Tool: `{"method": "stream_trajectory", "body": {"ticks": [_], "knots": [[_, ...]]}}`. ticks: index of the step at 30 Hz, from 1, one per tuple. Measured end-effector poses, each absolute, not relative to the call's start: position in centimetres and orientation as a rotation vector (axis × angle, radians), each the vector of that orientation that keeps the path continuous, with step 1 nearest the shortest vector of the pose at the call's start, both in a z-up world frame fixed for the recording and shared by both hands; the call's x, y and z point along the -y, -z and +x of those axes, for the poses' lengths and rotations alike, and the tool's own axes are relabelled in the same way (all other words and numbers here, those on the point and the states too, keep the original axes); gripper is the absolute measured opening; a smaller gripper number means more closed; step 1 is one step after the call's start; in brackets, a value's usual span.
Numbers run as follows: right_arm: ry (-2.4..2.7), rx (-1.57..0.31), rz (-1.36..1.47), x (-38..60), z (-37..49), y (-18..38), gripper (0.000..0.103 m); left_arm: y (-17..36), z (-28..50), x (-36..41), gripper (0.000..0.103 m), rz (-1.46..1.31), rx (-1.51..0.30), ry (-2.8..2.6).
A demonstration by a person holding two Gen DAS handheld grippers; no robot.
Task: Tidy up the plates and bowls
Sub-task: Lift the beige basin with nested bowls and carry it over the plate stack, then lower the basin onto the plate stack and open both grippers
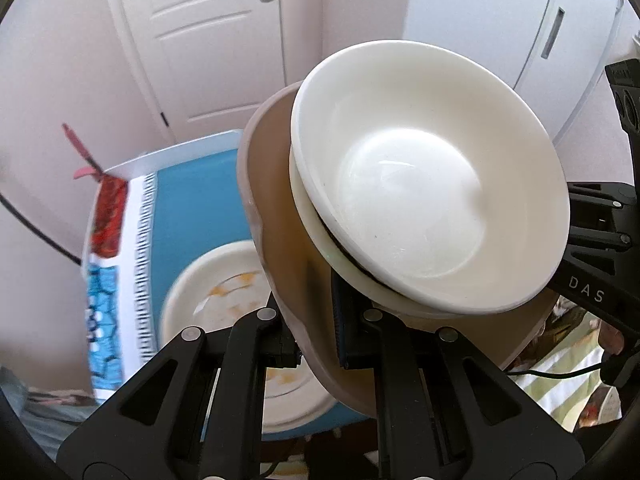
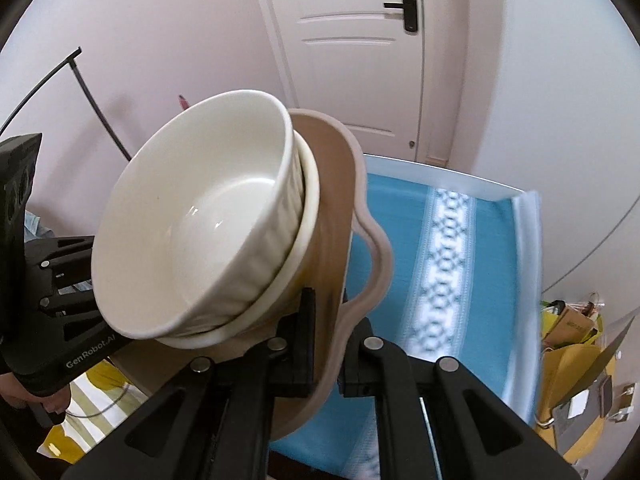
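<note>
Left wrist view: the left tongs (image 1: 320,344) are clamped on the rim of a beige scalloped plate (image 1: 280,208), held up off the worktop (image 1: 200,200) and tilted. On it sit a cream saucer (image 1: 352,276) and a white bowl (image 1: 432,184). Below, on the blue cloth, lies a cream plate with orange marks (image 1: 216,292). The other gripper's black body shows at the right edge.

Right wrist view: the right tongs (image 2: 324,356) are clamped on the opposite rim of the same beige scalloped plate (image 2: 340,184), with the ribbed white bowl (image 2: 192,216) leaning on the saucer (image 2: 308,208) above the blue runner (image 2: 448,240).

The risk, as I judge it, is the tilt: nothing grips the bowl or saucer, so a steeper angle or uneven motion between the two hands could let them slide off and break.
</note>
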State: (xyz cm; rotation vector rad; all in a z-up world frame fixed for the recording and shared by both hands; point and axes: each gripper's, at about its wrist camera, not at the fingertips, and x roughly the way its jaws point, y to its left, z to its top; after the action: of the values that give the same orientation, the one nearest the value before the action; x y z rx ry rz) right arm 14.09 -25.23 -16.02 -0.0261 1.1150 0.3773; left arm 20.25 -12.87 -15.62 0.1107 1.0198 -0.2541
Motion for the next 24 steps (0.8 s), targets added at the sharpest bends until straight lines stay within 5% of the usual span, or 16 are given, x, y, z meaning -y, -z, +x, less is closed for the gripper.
{"method": "stream_trajectory", "body": {"ticks": [10, 24], "knots": [[-0.337, -1.183, 0.031, 16.4, 13.3, 18.8, 0.008, 19.0, 19.8, 3.1, 0.009, 0.134, -1.099, 0.284], [-0.263, -1.241, 0.068, 14.4, 12.4, 24.7, 0.008, 25.7, 20.6, 1.7, 0.009, 0.149, -1.174, 0.305]]}}
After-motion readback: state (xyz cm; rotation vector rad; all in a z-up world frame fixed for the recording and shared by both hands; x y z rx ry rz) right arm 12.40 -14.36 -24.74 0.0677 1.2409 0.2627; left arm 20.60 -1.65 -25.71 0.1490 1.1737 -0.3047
